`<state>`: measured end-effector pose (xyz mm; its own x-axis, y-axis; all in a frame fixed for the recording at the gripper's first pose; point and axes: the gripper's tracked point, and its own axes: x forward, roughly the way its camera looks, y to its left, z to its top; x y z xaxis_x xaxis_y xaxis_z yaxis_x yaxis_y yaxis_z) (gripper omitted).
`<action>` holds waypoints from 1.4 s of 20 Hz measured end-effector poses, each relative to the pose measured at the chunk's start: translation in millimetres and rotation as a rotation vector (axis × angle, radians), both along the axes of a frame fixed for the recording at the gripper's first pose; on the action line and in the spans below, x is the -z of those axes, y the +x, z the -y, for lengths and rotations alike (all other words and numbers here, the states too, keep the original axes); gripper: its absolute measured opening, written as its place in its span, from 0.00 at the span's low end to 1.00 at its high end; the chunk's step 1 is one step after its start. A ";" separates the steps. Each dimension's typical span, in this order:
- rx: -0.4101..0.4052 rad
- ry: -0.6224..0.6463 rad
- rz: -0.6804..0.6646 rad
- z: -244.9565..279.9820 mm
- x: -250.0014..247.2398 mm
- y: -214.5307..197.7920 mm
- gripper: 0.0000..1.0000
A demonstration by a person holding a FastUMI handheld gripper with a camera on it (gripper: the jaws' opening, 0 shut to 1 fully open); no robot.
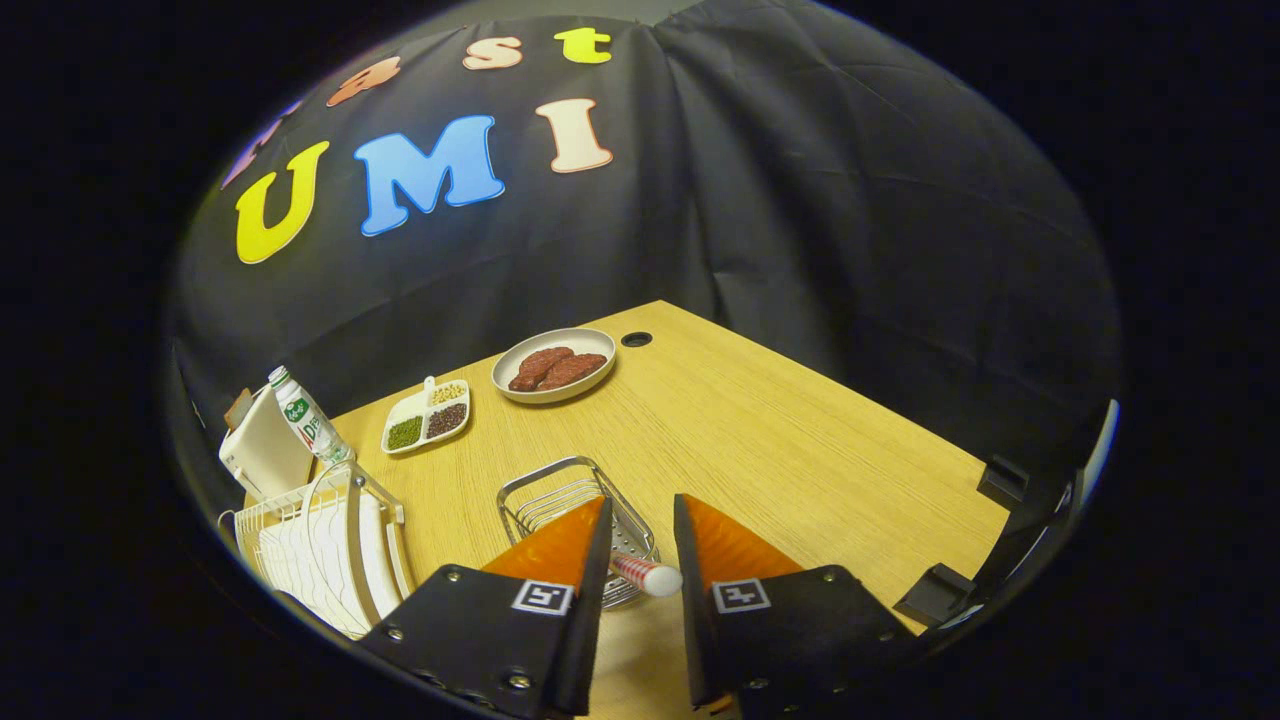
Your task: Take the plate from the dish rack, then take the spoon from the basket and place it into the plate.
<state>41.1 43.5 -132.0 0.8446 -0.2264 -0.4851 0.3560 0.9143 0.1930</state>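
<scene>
wooden table (760,440) — spoon (645,575) between parted jaws

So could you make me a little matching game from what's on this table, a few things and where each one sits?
Things:
1. spoon handle
2. wire basket
3. plate of meat
4. divided dish of beans

Places:
A. far end of the table, by a round hole
B. beside a bottle, near the dish rack
C. between the gripper fingers, which are open
D. just ahead of the fingers, partly behind one

Pairs: 1-C, 2-D, 3-A, 4-B
</scene>
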 end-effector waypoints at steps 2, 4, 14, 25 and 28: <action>-0.016 0.002 0.024 -1.8 -7.9 3.7 0.30; -0.048 -0.010 0.051 -11.0 -14.5 8.2 0.21; -0.141 -0.150 0.052 -38.1 -45.5 8.2 0.06; -0.124 -0.316 0.104 -35.5 -101.7 7.5 0.06; -0.118 -0.326 0.117 -38.7 -114.0 0.3 0.06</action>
<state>41.3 82.2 -18.0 0.9199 -0.2506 -0.3017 0.2367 0.9681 -0.0825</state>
